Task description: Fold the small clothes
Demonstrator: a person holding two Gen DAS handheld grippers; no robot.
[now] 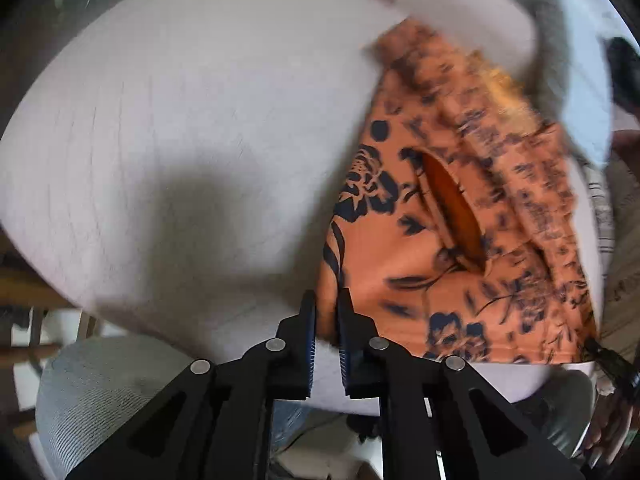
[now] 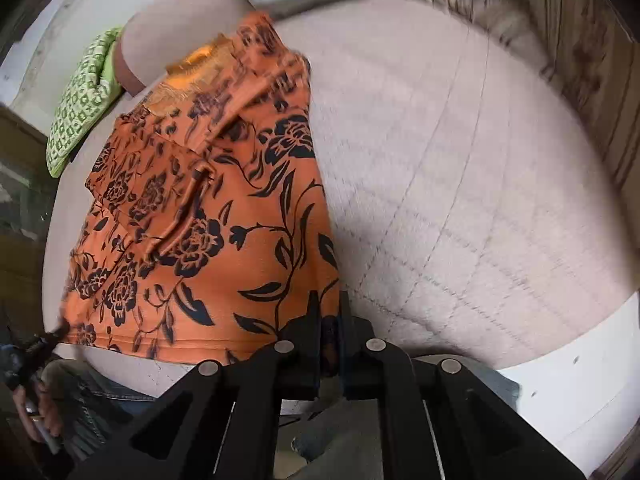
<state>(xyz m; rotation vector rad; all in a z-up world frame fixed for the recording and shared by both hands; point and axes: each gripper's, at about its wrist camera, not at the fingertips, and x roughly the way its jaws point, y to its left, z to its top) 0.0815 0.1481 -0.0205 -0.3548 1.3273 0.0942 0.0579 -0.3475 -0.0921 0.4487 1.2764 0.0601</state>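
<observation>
One orange garment with a black floral print (image 2: 208, 220) lay on the pale quilted bed cover (image 2: 460, 168), its long axis running from the near hem away to the waistband. Two claws held that hem: the left gripper (image 1: 327, 312) and the right gripper (image 2: 329, 316) each pinched a corner. One green patterned cloth (image 2: 80, 108) lay beyond.
</observation>
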